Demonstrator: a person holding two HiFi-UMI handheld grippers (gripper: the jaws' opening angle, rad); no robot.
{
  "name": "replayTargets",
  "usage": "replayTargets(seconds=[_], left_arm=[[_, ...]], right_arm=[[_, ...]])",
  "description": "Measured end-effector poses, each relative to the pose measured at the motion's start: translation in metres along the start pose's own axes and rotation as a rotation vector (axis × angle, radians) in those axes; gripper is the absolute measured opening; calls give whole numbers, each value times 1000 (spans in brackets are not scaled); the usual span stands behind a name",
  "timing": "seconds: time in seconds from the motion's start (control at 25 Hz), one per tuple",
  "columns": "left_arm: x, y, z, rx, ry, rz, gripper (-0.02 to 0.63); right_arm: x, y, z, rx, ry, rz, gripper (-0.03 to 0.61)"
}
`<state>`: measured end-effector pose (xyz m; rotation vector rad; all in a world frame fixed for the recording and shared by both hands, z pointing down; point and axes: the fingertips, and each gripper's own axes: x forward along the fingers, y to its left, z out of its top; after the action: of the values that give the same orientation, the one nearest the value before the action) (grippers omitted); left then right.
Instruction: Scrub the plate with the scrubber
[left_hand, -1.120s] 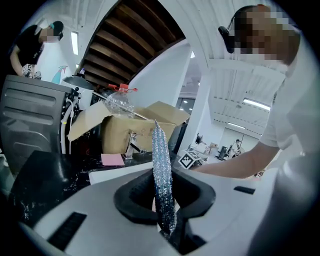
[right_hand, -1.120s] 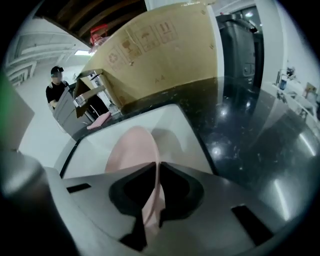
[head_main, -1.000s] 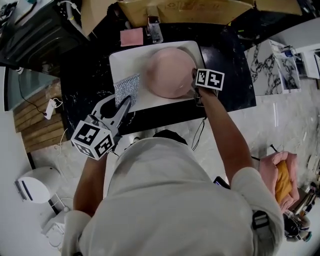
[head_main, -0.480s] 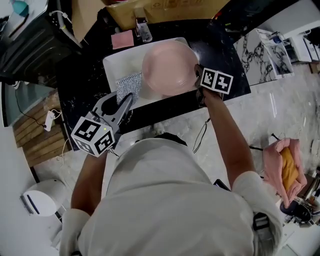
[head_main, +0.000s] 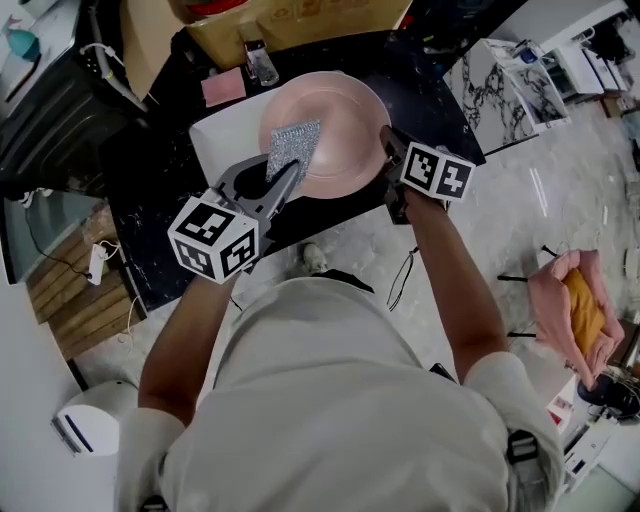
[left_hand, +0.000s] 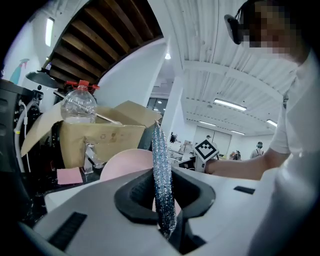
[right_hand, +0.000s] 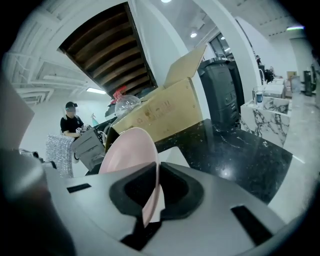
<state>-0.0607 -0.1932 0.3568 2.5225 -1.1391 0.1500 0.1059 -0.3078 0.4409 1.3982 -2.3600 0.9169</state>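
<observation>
Left gripper (head_main: 287, 176) clamps scrubber (head_main: 292, 146) on plate (head_main: 345, 125) top-centre, right gripper (head_main: 389, 152) pinches its rim; scrubbing looks barely begun.

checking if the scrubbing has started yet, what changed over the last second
The left gripper has lifted the scrubber off the white tray and carried it right, so it is now held over the face of the plate, pinched between the jaws. Whether it touches the plate cannot be told. Unchanged: the right gripper stays clamped on the plate's right rim.
</observation>
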Motion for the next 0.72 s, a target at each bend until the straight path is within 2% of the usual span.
replayTargets(seconds=[0.12, 0.32, 0.72], left_arm=[[23, -11, 1, 26, 16, -14, 66], [56, -21, -1, 23, 41, -32, 66], [85, -19, -1, -63, 99, -45, 63]], right_arm=[[-15, 13, -1, 3, -21, 21, 25], [-30, 34, -5, 8, -42, 49, 23], [-37, 54, -7, -15, -61, 57, 25]])
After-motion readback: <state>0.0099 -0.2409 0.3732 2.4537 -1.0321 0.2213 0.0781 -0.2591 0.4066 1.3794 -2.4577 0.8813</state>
